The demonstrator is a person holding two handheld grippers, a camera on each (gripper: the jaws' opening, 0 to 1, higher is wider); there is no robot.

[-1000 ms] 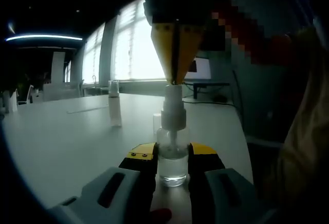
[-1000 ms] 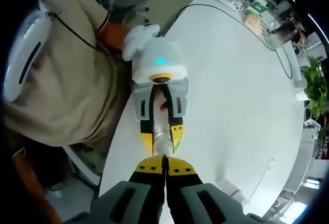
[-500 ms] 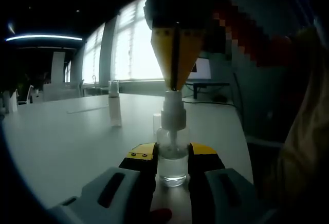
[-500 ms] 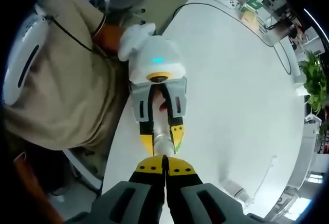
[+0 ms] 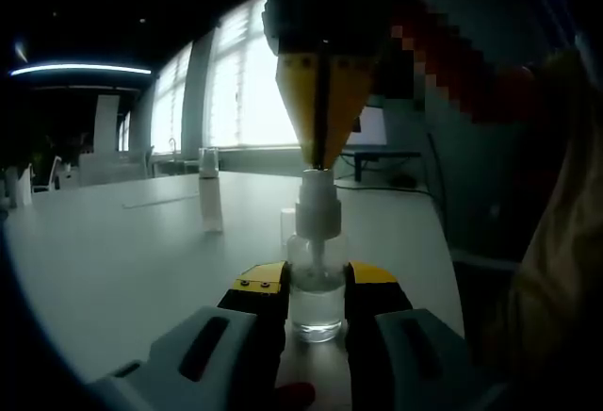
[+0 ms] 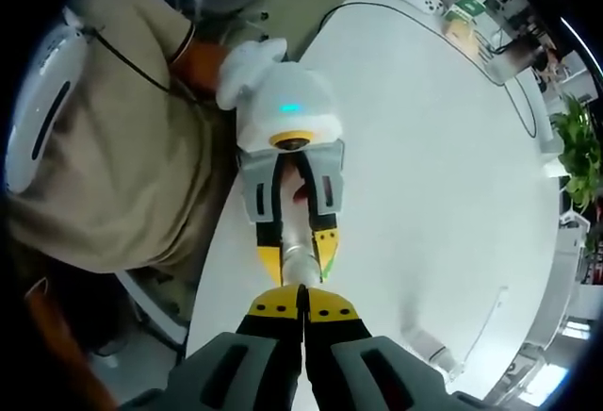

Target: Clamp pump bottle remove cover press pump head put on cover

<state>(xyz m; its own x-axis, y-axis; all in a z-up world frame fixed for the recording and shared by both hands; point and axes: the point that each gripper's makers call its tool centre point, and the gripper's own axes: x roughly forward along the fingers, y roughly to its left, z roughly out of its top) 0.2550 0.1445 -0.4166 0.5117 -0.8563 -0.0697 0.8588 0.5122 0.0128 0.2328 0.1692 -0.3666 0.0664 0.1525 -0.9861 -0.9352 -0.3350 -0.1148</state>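
A clear pump bottle (image 5: 317, 305) stands on the white table (image 5: 122, 260), and my left gripper (image 5: 316, 281) is shut on its lower body. Its white pump head (image 5: 317, 202) rises above the jaws. My right gripper (image 5: 320, 158) comes down from above, shut, with its yellow tips resting on the top of the pump head. In the right gripper view, my right gripper (image 6: 301, 309) points down at the bottle's top (image 6: 300, 266), which sits between the left gripper's (image 6: 294, 246) yellow jaws. The clear cover (image 5: 209, 201) stands upright on the table to the left, also seen as the cover (image 6: 430, 344).
A person in a beige shirt (image 6: 104, 138) stands at the table's edge, a white-gloved hand (image 6: 250, 64) on the left gripper. Boxes and small items (image 6: 443, 6) lie at the table's far end. A plant (image 6: 577, 156) stands beyond the table. Bright windows (image 5: 240, 90) lie behind.
My right gripper has come down a little and pushed the pump head lower. The bottle and my left gripper have stayed in place.
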